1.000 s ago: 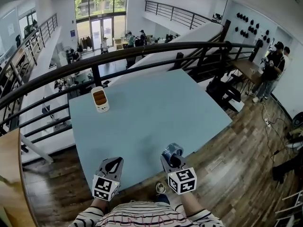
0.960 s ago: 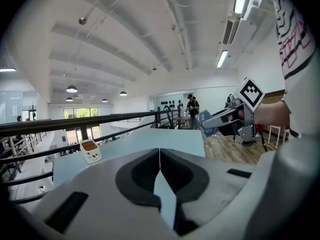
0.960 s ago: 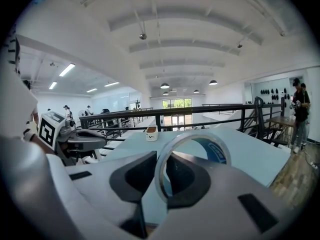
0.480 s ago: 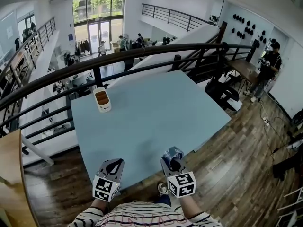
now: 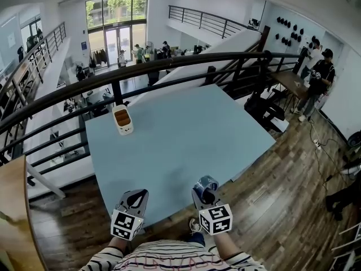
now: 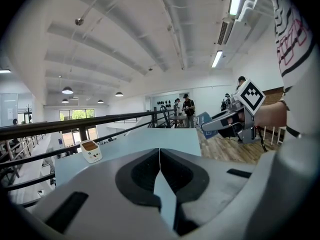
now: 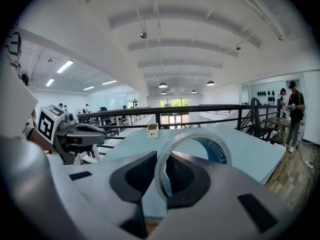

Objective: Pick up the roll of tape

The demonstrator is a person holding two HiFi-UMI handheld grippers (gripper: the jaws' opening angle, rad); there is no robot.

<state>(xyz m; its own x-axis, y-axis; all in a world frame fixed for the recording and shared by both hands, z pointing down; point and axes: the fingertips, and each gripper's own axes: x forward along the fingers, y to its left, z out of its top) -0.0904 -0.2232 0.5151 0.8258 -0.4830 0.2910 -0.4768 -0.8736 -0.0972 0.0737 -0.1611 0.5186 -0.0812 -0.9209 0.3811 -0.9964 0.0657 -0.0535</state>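
Tape roll, translucent ring w/ blue-printed core (image 7: 218, 155): lifted. L gripper (image 6: 159, 152): jaws together, empty. R gripper (image 7: 161, 159): clamped on roll wall, at pale-blue table (image 5: 169, 134) near edge; drawn back slightly vs. earlier, grip unchanged. Pickup judged complete.

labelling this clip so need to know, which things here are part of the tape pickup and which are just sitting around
Part of the job:
roll of tape
right claw, closed on the roll's rim

Just lying about:
small white box with a brown top, at the far side of the blue table
left claw, shut and empty
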